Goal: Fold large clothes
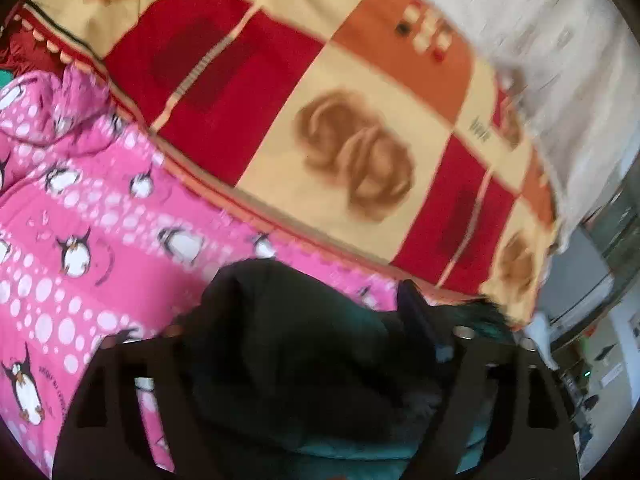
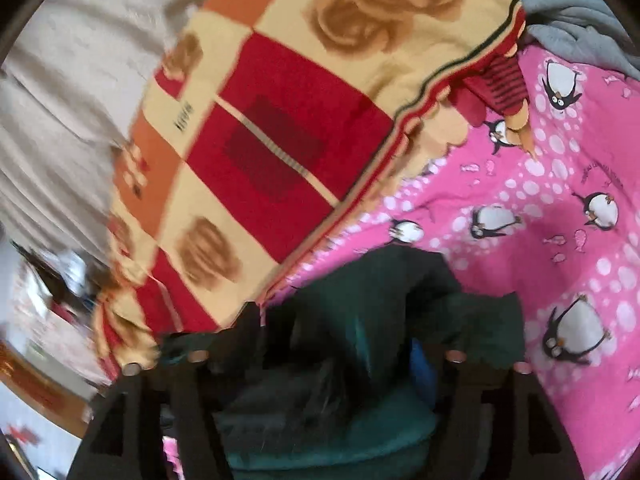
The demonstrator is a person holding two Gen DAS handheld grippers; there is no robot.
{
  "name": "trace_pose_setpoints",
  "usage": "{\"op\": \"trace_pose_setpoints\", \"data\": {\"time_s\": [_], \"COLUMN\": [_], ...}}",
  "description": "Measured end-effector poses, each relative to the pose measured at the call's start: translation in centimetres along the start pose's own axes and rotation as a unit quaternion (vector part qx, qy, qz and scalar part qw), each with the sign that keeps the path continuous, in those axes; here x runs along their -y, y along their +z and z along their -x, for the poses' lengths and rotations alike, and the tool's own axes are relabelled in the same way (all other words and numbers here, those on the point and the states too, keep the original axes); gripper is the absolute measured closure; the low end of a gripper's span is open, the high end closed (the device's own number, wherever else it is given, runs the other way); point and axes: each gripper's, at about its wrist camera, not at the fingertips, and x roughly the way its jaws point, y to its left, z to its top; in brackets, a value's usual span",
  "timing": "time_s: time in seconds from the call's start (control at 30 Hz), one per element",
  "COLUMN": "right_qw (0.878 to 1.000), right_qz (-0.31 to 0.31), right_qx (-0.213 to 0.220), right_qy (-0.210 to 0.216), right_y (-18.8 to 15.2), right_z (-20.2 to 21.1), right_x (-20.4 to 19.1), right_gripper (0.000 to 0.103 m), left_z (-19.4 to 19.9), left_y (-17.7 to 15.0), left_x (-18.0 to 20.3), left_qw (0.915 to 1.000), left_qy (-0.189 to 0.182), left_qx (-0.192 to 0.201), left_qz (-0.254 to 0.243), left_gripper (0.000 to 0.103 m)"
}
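A dark green garment [image 1: 288,344] is bunched between the fingers of my left gripper [image 1: 316,360], which is shut on it and holds it above the pink penguin sheet [image 1: 80,240]. The same garment [image 2: 360,320] fills the jaws of my right gripper [image 2: 324,364], which is shut on it too. The cloth hides both sets of fingertips. Both views are blurred by motion.
A red, cream and orange patterned blanket [image 1: 340,120] lies on the bed beside the pink sheet; it also shows in the right wrist view [image 2: 280,120]. A beige cover [image 1: 560,60] lies beyond it. A grey cloth [image 2: 580,28] lies at the far right. Room furniture [image 1: 592,360] stands past the bed edge.
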Motion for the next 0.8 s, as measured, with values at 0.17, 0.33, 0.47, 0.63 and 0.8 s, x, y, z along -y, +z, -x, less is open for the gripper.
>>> {"op": "trace_pose_setpoints", "data": {"time_s": [0.17, 0.33, 0.47, 0.63, 0.8], "right_qw": [0.997, 0.973, 0.948, 0.936, 0.941], "right_qz": [0.073, 0.216, 0.293, 0.292, 0.267], "right_qx": [0.025, 0.021, 0.011, -0.067, -0.102], "right_qy": [-0.01, -0.082, -0.123, -0.185, -0.181], "right_y": [-0.8, -2.5, -3.2, -3.5, -3.5], "right_z": [1.1, -0.5, -2.5, -7.5, -10.2], "right_x": [-3.3, -6.8, -8.1, -5.4, -2.3], "right_gripper": [0.034, 0.034, 0.034, 0.034, 0.032], "left_z": [0.7, -1.1, -2.3, -7.0, -9.5], "left_y": [0.2, -0.7, -1.8, -3.4, -4.2], "left_x": [0.9, 3.0, 4.4, 3.1, 1.8], "left_qw": [0.9995, 0.9951, 0.9855, 0.9688, 0.9642], "left_qy": [-0.007, 0.039, 0.084, 0.171, 0.193], "left_qx": [0.02, 0.003, 0.004, -0.063, -0.079], "left_qz": [-0.022, -0.091, -0.147, -0.168, -0.164], "left_gripper": [0.017, 0.017, 0.017, 0.017, 0.015]}}
